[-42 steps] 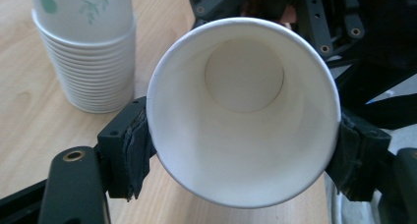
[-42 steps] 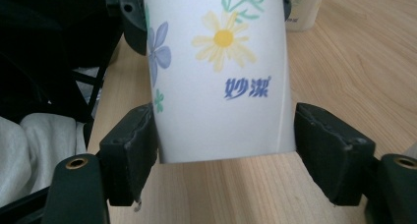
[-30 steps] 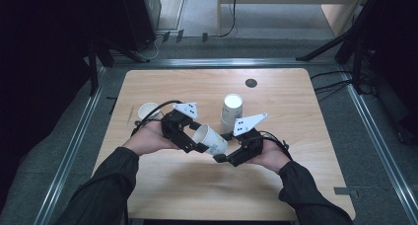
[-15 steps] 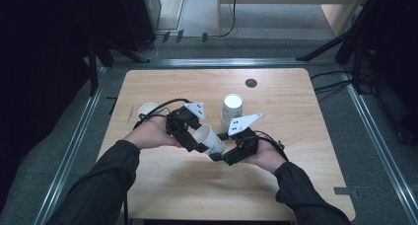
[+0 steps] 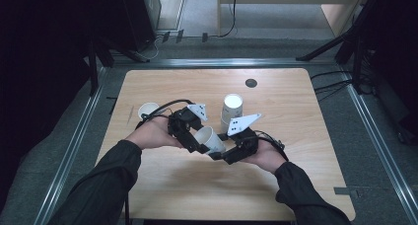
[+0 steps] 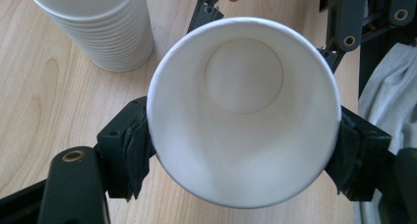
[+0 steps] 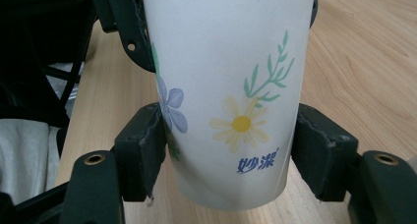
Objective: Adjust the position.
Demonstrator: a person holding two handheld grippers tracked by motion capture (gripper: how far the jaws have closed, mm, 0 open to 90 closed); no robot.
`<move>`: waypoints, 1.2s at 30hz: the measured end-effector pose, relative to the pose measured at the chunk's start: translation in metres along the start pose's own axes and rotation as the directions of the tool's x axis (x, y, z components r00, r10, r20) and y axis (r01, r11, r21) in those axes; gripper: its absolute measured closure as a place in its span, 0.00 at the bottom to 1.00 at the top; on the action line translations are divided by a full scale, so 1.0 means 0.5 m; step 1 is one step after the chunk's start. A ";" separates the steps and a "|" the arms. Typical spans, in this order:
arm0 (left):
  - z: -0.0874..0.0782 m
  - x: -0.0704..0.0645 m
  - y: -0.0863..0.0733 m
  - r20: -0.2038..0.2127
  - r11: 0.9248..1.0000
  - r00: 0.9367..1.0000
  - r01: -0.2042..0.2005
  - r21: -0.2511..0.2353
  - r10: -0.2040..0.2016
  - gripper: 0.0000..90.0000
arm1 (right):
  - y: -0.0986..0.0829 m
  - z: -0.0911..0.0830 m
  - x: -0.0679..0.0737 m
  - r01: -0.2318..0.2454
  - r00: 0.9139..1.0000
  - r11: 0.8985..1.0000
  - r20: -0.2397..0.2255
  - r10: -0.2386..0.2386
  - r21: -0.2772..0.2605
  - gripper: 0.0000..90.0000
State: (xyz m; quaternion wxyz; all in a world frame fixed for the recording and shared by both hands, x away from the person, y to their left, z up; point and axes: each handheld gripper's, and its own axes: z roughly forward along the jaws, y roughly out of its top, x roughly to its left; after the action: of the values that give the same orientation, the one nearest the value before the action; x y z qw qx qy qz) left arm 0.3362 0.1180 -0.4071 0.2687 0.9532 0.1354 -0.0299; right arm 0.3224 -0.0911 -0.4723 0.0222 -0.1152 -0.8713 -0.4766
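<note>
A white paper cup (image 5: 209, 138) with a flower print lies tilted in the air between my two grippers over the table's middle. My left gripper (image 5: 197, 142) is shut on it near the rim; in the left gripper view the cup's empty inside (image 6: 243, 111) faces me, and both pads (image 6: 135, 150) press its sides. My right gripper (image 5: 223, 153) comes from the other end. In the right gripper view its pads (image 7: 150, 148) touch the printed wall (image 7: 231, 86) on both sides near the base.
A stack of paper cups (image 5: 231, 109) stands upright just behind the grippers, and also shows in the left gripper view (image 6: 98, 27). A single cup (image 5: 148, 110) sits at the table's left. A dark round hole (image 5: 251, 82) is near the far edge. The wooden table (image 5: 197, 185) has free room in front.
The right gripper has edged left and closed in around the cup's base end. The left gripper and the cup have barely moved.
</note>
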 end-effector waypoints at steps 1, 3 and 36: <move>0.000 0.000 -0.001 0.001 1.000 1.000 -0.002 -0.001 0.002 0.25 | 0.000 0.000 0.001 -0.001 1.000 1.000 -0.002 0.001 0.003 0.38; 0.000 0.002 -0.002 0.007 1.000 1.000 0.005 -0.006 -0.005 0.24 | 0.001 0.000 0.000 0.005 1.000 1.000 -0.001 -0.005 0.001 0.38; 0.018 0.001 -0.096 0.093 0.883 0.983 0.181 -0.433 -0.156 0.13 | 0.003 -0.020 -0.003 -0.009 1.000 0.999 -0.013 0.008 -0.044 0.38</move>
State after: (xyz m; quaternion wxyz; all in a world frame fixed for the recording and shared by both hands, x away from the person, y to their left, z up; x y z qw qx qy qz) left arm 0.3235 0.1526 -0.4388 0.4771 0.8511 0.2137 -0.0481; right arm 0.3233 -0.0990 -0.4657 0.0271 -0.1162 -0.8599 -0.4964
